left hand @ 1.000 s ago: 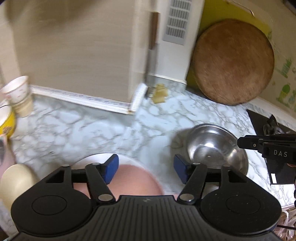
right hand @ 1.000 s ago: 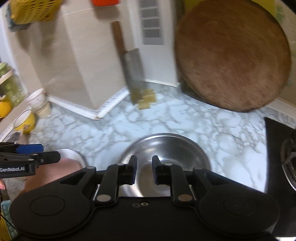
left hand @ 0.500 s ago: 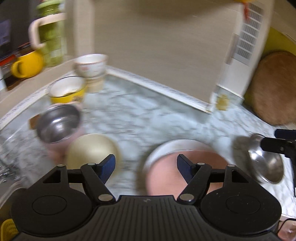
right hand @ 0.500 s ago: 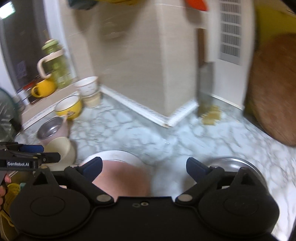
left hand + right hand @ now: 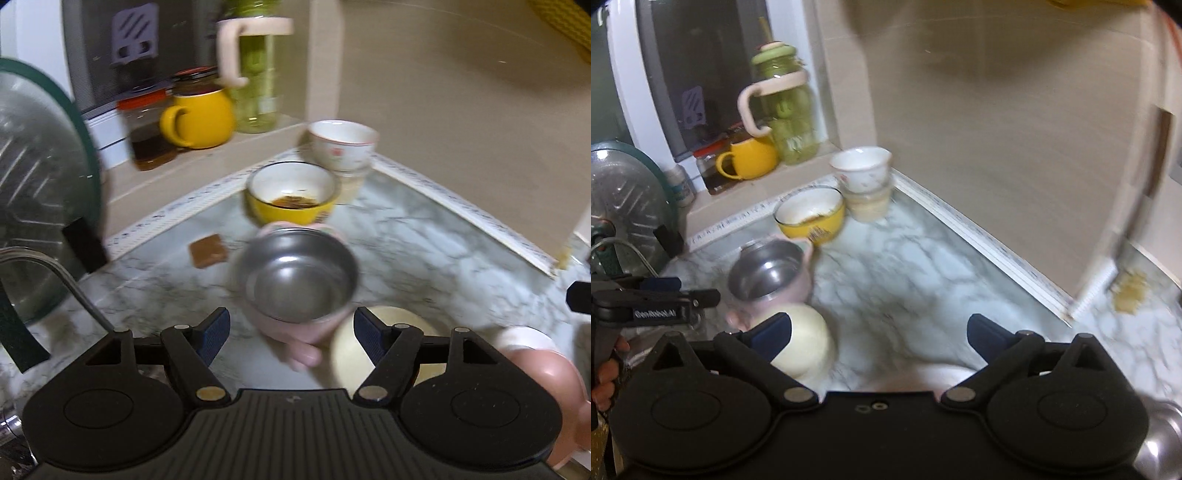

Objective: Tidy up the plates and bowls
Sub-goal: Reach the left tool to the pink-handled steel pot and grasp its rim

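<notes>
Both views have swung left since half a second ago: the steel bowl and round board have slid out of sight, and the window corner now fills the frames.

Largest is the marble counter (image 5: 424, 243), running under a beige tiled wall (image 5: 997, 129). At far left stands a glass lid (image 5: 33, 155) with a green rim. On the sill sit a green jar (image 5: 786, 122), a yellow mug (image 5: 201, 118) and a dark jar (image 5: 147, 136).

Both hand-held grippers are spread wide and hold nothing. The left hand-held gripper (image 5: 291, 332) hangs over a steel-lined pink bowl (image 5: 299, 280), which lies tilted on the counter. Just beside that, touching or nearly so, a cream bowl (image 5: 805, 347) rests mouth down. A pink plate (image 5: 546, 384) shows at the lower right of the left view. The right hand-held gripper (image 5: 879, 332) hovers above bare marble.

Behind stand a yellow bowl (image 5: 291, 197) with brown residue and a white cup (image 5: 341, 147) stacked on another. A small brown square (image 5: 207, 250) lies near the yellow bowl.
</notes>
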Action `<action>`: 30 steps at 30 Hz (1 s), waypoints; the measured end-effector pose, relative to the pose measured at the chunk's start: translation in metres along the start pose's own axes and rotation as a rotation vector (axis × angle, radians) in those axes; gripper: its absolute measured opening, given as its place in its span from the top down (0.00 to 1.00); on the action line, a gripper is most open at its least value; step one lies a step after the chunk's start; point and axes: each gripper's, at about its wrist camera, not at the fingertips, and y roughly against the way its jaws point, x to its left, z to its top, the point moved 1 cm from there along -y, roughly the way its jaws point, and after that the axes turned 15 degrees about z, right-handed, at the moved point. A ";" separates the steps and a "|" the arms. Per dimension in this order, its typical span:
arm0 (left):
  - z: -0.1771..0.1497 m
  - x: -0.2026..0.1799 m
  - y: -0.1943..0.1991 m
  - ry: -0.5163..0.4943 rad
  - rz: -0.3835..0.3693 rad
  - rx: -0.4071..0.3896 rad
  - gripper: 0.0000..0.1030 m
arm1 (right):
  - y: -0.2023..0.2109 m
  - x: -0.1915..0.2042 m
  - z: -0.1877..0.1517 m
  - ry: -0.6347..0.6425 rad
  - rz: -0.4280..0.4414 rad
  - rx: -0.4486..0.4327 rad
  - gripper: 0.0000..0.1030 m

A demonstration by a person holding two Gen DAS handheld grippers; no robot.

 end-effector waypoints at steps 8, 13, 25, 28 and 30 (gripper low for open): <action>0.011 0.019 -0.033 0.029 0.049 0.023 0.29 | -0.051 0.024 0.026 0.010 0.037 -0.006 0.00; 0.017 0.017 -0.054 0.005 0.064 0.046 0.29 | -0.091 0.032 0.036 0.022 0.036 0.072 0.01; 0.028 0.018 -0.108 0.030 0.046 0.153 0.29 | -0.177 0.022 0.050 -0.137 0.057 0.203 0.22; 0.029 0.015 -0.118 0.029 0.056 0.159 0.29 | -0.193 0.018 0.047 -0.169 0.052 0.222 0.28; 0.029 0.014 -0.123 0.034 0.051 0.164 0.30 | -0.200 0.017 0.046 -0.173 0.044 0.224 0.30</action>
